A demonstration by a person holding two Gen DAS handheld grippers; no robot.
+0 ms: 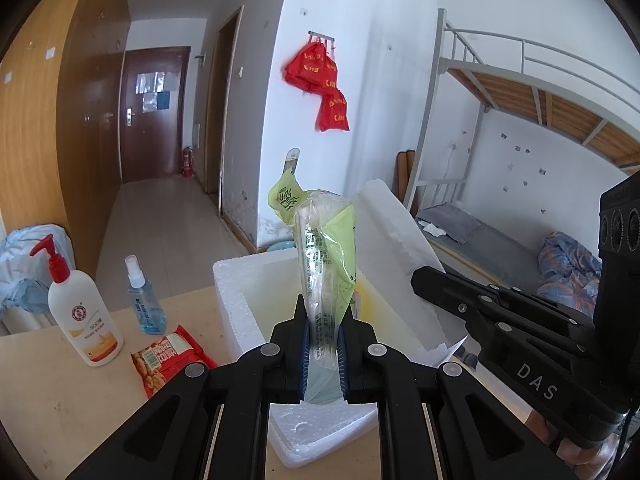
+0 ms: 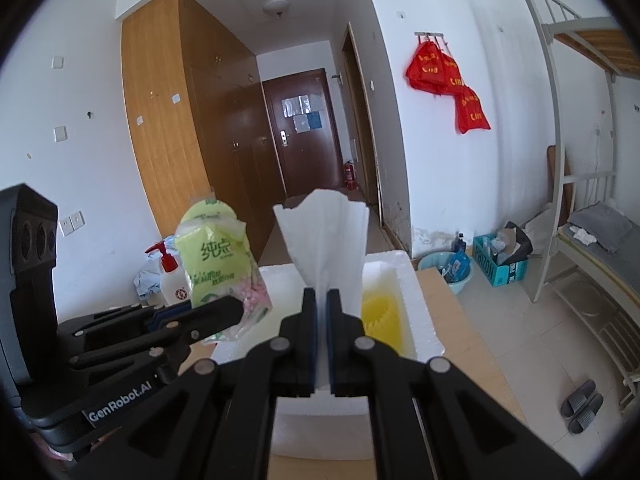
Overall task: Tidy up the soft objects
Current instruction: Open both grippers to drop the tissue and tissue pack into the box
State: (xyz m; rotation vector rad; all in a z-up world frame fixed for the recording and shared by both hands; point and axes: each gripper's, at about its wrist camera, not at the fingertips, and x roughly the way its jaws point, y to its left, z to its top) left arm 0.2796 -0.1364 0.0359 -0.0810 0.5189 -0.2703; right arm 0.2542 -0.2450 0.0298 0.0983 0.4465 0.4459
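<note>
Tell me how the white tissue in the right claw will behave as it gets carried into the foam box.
The white tissue probably stays floppy: it fans out loosely above the right claw, whose jaws pinch only its base. It looks very light, so moving it fast may make it flutter or fold. Being thin, it could tear if it snags on the foam box rim.

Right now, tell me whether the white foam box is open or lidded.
Open. The white foam box has no lid on top: its yellow-stained inside shows in both views. A foam slab leans at its far side.
</note>
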